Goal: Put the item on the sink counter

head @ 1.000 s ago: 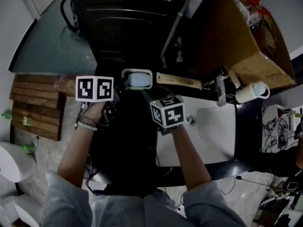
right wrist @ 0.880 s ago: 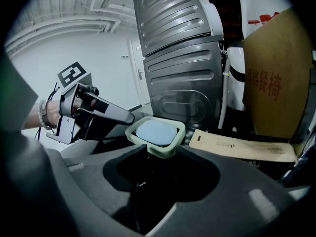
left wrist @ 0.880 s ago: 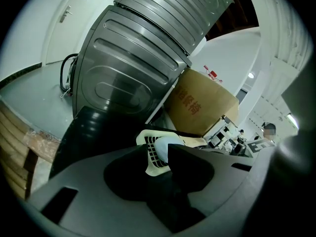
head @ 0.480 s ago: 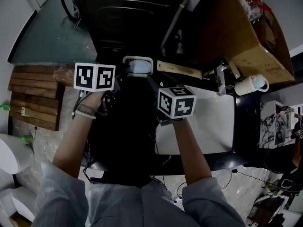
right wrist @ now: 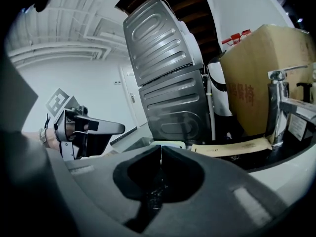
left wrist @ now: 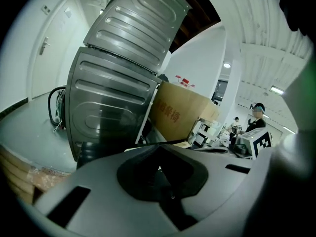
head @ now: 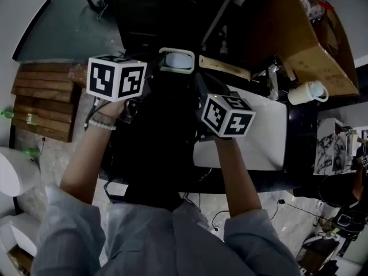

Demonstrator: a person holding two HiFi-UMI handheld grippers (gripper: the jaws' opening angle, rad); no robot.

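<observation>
A large black, limp item [head: 158,148] hangs between my two arms in the head view; its shape is lost in the dark. My left gripper [head: 150,80] is at its upper left and my right gripper [head: 201,88] at its upper right. Both have just been closing, and their jaws now meet. In the right gripper view, glossy black crinkled material [right wrist: 154,194] shows low between the right gripper [right wrist: 161,157] jaws. The left gripper [left wrist: 166,167] shows only dark stuff there. The black sink counter [head: 299,154] with its white basin [head: 261,140] lies to the right.
A white dish [head: 176,60] sits just beyond the grippers. Behind stand a grey ribbed metal machine [head: 161,16] and a cardboard box [head: 299,33]. A tap [head: 273,79] and a white mug [head: 307,94] are at the basin's far side. Wooden slats [head: 40,114] lie left.
Both marker cubes have come up toward the camera and look larger. The right one has shifted right over the basin's edge, and the black item has come up with them.
</observation>
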